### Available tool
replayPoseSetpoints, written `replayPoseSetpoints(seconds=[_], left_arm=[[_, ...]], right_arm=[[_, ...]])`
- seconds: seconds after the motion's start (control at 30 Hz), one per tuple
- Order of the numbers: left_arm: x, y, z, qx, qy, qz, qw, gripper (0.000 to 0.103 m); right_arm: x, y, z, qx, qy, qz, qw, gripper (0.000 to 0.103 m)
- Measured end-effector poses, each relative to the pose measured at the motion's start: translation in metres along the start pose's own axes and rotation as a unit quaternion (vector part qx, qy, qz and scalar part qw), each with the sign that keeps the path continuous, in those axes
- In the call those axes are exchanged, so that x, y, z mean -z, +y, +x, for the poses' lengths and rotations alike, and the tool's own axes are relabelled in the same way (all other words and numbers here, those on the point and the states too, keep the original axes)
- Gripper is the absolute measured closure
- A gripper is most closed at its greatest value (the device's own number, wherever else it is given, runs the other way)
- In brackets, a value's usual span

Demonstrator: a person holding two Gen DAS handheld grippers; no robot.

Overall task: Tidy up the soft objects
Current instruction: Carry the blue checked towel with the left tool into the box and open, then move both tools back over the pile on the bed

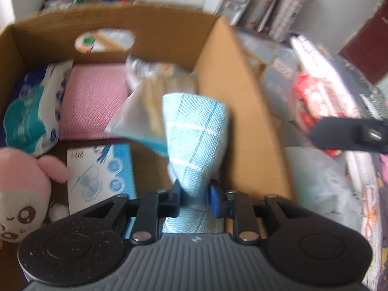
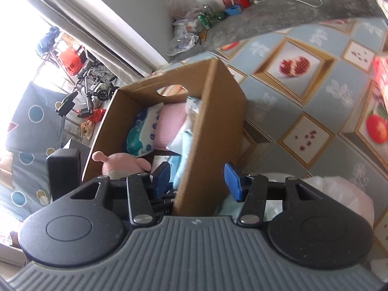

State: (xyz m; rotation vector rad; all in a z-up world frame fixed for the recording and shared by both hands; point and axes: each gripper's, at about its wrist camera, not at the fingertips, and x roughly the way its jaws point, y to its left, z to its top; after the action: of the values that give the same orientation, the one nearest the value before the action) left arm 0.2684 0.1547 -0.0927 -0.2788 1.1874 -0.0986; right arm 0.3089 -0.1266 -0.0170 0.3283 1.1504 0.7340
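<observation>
My left gripper (image 1: 195, 196) hangs over an open cardboard box (image 1: 232, 101), pinching a light blue checked cloth (image 1: 194, 131) that stands up from its pads and widens toward the top. Inside the box lie a pink folded cloth (image 1: 94, 101), a teal and white tissue pack (image 1: 31, 116), a clear plastic bag (image 1: 145, 97), a blue and white packet (image 1: 101, 177) and a pink plush toy (image 1: 19, 194). My right gripper (image 2: 197, 181) stands open above the box's near right wall (image 2: 208, 133), with nothing pressed between its blue pads (image 2: 232, 181).
Right of the box lie a white plastic bag (image 1: 315, 184) and a red pack (image 1: 312, 104). A fruit-patterned tablecloth (image 2: 303, 92) covers the surface. A dark gripper part (image 1: 349, 133) juts in from the right. Clutter (image 2: 194, 24) sits on the far floor.
</observation>
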Motion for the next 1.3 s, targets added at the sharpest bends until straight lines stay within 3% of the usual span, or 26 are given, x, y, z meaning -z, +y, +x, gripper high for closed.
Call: replayPoseSetpoints(seconds=[0.13,0.2,0.37,0.53,0.67,0.93,1.07,1.3], left_arm=[[-0.001,0.012,-0.007,0.008,0.005,-0.03,0.9995,0.065],[-0.001,0.016,-0.017,0.012,-0.005,-0.037,0.9992,0.054],[0.0,0.018,-0.048,0.004,-0.036,-0.048,0.9982,0.049],[0.021,-0.002,-0.098,0.001,-0.103,-0.024,0.9944,0.037],[0.052,-0.032,-0.145,0.002,-0.174,0.008,0.9847,0.024],[0.142,-0.092,-0.205,0.05,-0.29,0.047,0.9544,0.007],[0.182,-0.122,-0.203,0.065,-0.313,0.064,0.9452,0.007],[0.221,-0.168,-0.154,0.1,-0.287,0.087,0.9487,0.008]], right_arm=[[0.006,-0.01,-0.005,-0.001,0.001,0.007,1.0,0.054],[0.008,-0.012,-0.011,-0.002,-0.005,0.007,1.0,0.054],[0.015,-0.015,-0.033,-0.001,-0.033,0.006,0.999,0.05],[0.032,-0.014,-0.074,0.018,-0.077,-0.012,0.997,0.036],[0.058,-0.018,-0.118,0.055,-0.123,-0.035,0.99,0.023],[0.137,-0.054,-0.2,0.155,-0.193,-0.049,0.968,0.014],[0.183,-0.082,-0.219,0.174,-0.206,-0.002,0.963,0.014],[0.253,-0.124,-0.224,0.169,-0.203,0.065,0.962,0.014]])
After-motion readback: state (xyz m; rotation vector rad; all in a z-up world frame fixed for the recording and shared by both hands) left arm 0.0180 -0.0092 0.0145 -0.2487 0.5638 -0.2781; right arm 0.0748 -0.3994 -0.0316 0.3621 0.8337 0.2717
